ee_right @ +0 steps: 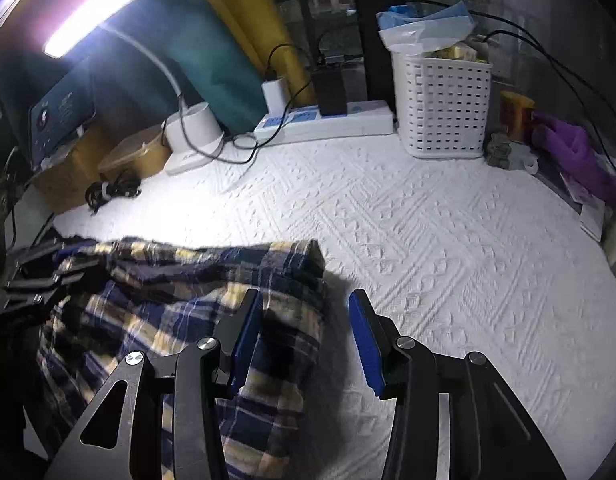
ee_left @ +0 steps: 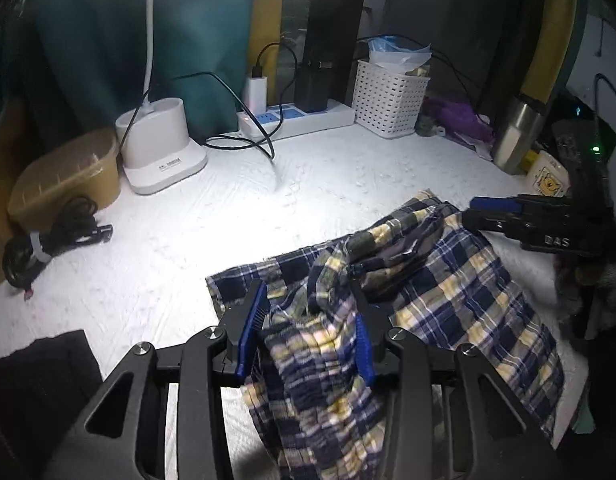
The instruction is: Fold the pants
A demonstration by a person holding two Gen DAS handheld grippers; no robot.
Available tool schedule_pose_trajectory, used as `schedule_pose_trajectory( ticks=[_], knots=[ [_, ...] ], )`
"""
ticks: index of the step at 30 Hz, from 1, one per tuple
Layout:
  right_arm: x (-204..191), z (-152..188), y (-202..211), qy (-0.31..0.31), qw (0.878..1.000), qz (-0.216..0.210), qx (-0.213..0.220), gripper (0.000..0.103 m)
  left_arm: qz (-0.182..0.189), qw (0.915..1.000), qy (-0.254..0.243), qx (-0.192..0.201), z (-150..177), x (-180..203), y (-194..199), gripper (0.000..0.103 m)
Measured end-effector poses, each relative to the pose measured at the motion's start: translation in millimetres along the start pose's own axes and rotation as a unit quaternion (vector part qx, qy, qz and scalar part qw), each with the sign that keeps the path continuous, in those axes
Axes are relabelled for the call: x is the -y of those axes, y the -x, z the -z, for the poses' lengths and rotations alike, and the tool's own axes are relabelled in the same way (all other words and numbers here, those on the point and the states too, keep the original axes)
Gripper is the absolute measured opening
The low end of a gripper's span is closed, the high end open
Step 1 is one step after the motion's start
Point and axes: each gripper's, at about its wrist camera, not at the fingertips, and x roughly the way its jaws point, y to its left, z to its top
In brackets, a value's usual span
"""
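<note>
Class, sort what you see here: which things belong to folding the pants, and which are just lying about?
Belongs to the job:
plaid pants
left gripper, shut on them
right gripper, open

Lying about:
white basket
power strip
desk lamp
purple cloth

A white textured table [ee_right: 448, 240] carries plaid pants [ee_left: 448, 280] near; far along it stand a lamp base [ee_left: 159, 148], power strip [ee_left: 299, 120] and white basket [ee_left: 390, 98].

White basket [ee_right: 442, 108], power strip [ee_right: 328, 122], lit lamp [ee_right: 93, 14].
</note>
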Motion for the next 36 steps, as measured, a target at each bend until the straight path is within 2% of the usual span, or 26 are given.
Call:
schedule_pose_trajectory(
  ticks=[4, 7, 8, 10, 11, 12, 19, 21, 26, 28, 30, 32, 35, 36],
  knots=[
    [-1, 3, -10, 0.009, 1.000, -0.003, -0.008, 0.047, -0.002, 0.9999, 0.008, -0.014, 1, -5, -10, 0.039],
    [-2, 5, -22, 0.011, 1.000, -0.022, -0.011, 0.045, -0.001, 0.9997, 0.011, -0.020, 4, -8, -11, 0.039],
    [-2, 6, -26, 0.012, 0.999, -0.031, -0.011, 0.033, -0.001, 0.9997, 0.012, -0.021, 4, -9, -11, 0.039],
    [0, 6, -35, 0.001, 0.999, -0.050, -0.012, 0.026, 0.001, 0.9997, 0.012, -0.022, 5, -10, -11, 0.036],
    [2, 5, -36, -0.009, 0.998, -0.058, -0.007, 0.018, 0.004, 0.9997, 0.013, -0.022, 4, -10, -11, 0.034],
    [4, 3, -35, -0.016, 0.998, -0.065, -0.003, 0.015, 0.006, 0.9997, 0.013, -0.022, 3, -10, -11, 0.033],
    [3, -11, -20, -0.011, 0.998, -0.050, 0.021, 0.012, 0.020, 0.9997, 0.013, 0.005, -14, -5, -5, 0.030],
    [8, -13, -21, -0.018, 0.998, -0.054, 0.020, 0.012, 0.028, 0.9992, 0.027, 0.003, -17, -11, -10, 0.030],
    [12, -16, -48, -0.023, 0.998, -0.052, -0.002, 0.012, 0.014, 0.9988, 0.041, -0.022, -10, -18, -29, 0.031],
    [12, -18, -54, -0.022, 0.999, -0.047, -0.003, 0.016, 0.006, 0.9983, 0.052, -0.027, -9, -23, -30, 0.035],
    [13, -20, -55, -0.022, 0.999, -0.034, -0.004, 0.032, 0.011, 0.9969, 0.073, -0.026, -9, -32, -27, 0.037],
    [15, -20, -54, -0.023, 1.000, -0.014, -0.001, 0.040, -0.001, 0.9962, 0.084, -0.020, -9, -40, -21, 0.038],
    [13, -19, -52, -0.012, 1.000, 0.024, 0.002, 0.059, -0.008, 0.9949, 0.100, -0.009, -7, -49, -9, 0.045],
    [13, -19, -50, -0.010, 0.999, 0.036, 0.006, 0.060, -0.012, 0.9950, 0.099, -0.005, -6, -50, -5, 0.046]
  ],
)
